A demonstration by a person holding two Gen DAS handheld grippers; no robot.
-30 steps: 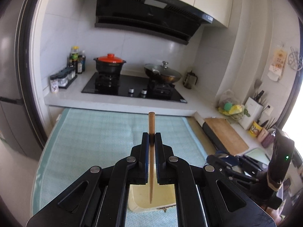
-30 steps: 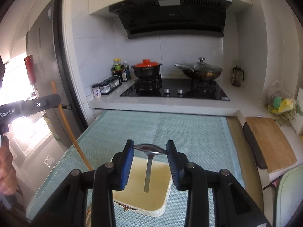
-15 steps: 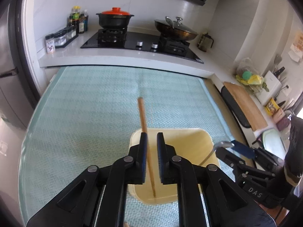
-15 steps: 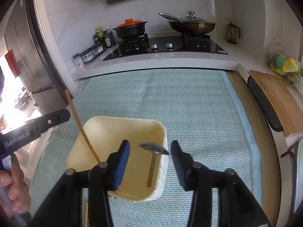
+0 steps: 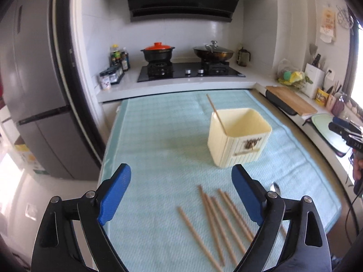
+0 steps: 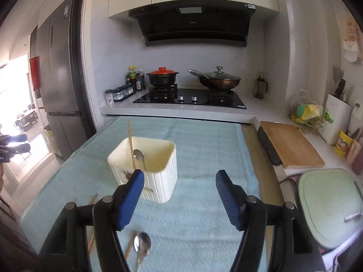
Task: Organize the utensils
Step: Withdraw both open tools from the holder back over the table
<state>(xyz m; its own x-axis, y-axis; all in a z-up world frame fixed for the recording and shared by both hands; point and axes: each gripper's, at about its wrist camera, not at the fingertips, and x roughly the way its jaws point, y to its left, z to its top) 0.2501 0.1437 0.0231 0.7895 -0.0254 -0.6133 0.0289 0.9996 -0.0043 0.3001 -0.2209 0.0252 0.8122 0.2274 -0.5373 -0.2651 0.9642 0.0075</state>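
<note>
The left tool (image 5: pixel 180 190) hangs level above the near edge of the worktop, its blue-padded jaws spread wide and empty, over a loose fan of wooden chopsticks (image 5: pixel 217 222) lying on the pale green woven mat (image 5: pixel 158 140). The right tool (image 6: pixel 180 198) is likewise released, low above the mat, just behind a metal spoon (image 6: pixel 141 244). Beyond stands the cream ribbed plastic utensil holder (image 6: pixel 158 181), holding one chopstick (image 6: pixel 131 146) and a second spoon (image 6: pixel 139 156).

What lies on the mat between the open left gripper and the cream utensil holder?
In the left wrist view, loose wooden chopsticks lie on the mat between the left gripper and the holder; beyond them the mat is bare.
</note>
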